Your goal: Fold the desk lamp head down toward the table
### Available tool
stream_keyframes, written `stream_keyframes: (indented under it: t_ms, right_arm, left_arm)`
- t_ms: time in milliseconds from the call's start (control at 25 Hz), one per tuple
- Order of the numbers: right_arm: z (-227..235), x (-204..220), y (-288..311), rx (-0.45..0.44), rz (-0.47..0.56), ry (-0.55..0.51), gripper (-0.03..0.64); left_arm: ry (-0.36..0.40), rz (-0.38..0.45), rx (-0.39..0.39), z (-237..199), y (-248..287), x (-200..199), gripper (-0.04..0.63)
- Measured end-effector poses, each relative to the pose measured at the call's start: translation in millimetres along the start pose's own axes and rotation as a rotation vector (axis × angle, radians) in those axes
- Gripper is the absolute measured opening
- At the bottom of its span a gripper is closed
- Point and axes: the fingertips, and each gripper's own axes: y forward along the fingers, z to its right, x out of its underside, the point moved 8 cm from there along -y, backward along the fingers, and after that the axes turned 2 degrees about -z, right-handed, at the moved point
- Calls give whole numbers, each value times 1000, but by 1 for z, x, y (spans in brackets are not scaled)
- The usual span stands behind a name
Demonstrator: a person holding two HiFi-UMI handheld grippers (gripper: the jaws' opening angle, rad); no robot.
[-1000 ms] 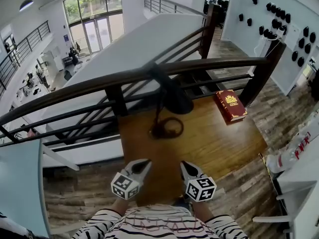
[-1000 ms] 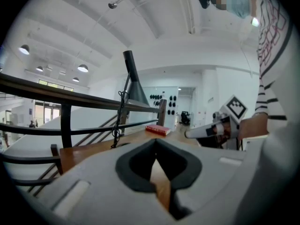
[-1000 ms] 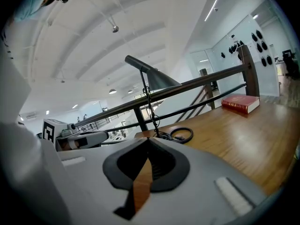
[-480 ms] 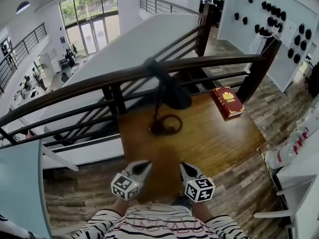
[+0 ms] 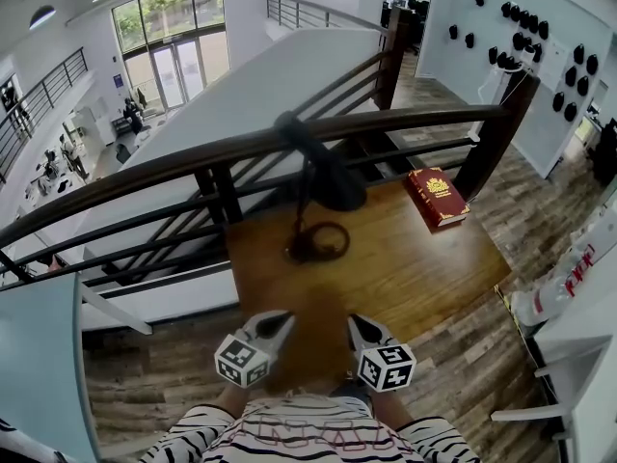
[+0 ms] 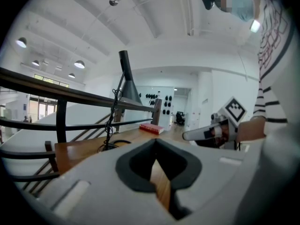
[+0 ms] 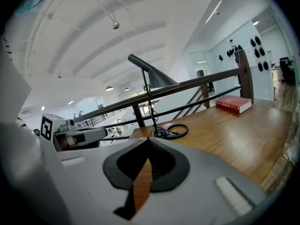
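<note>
Desk lamp [image 5: 333, 186] untouched, seemingly well beyond left tongs [image 5: 285, 315], right tongs [image 5: 354, 320]; both closed, empty.

Things on and by the table, counted

There was one lamp [image 5: 331, 179], one red book [image 5: 436, 198] and one table [image 5: 415, 268]. There were two grippers, the left gripper [image 5: 282, 316] and the right gripper [image 5: 356, 322], and one rail [image 5: 193, 158].

- Bright, even daylight from tall windows [image 5: 174, 32].
- Ceiling lights [image 6: 79, 64] on.
- Strong fisheye bending; gripper views vignetted black at corners.
- Sheen on wooden surface [image 7: 234, 125]; focus soft at edges.
</note>
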Motion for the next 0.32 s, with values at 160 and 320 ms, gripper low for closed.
stream_keyframes:
  t_ms: [160, 320]
  right_arm:
    - [-1, -2, 1, -3, -1, -4, 0]
    - [2, -1, 3, -5, 4, -5, 0]
  left_arm:
    - [-5, 2, 0, -1, 0, -1, 2]
    - [-7, -1, -1, -2, 2, 2, 2]
